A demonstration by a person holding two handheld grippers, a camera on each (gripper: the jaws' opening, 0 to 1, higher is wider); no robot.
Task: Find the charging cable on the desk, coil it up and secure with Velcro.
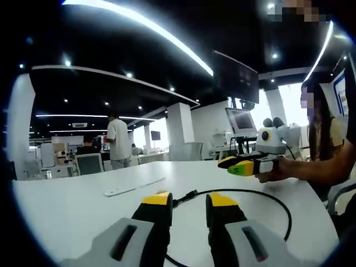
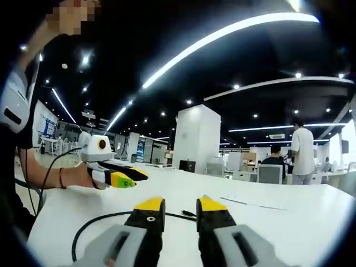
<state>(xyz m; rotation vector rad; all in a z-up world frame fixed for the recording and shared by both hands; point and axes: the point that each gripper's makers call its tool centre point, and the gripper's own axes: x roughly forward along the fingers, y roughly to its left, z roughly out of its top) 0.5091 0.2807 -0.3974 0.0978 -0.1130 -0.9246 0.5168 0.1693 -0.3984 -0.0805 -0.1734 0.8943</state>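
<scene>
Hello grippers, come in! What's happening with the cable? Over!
Left gripper open, empty. Right gripper open, empty. Cable loose on desk, uncoiled. Velcro strap flat beyond it, nothing blocking.

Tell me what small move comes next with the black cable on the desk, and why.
Probably lower the left gripper onto the black cable near its plug end. Both grippers hang open above the white desk, the cable lies loose and uncoiled, and the Velcro strip lies untouched beyond it.
</scene>
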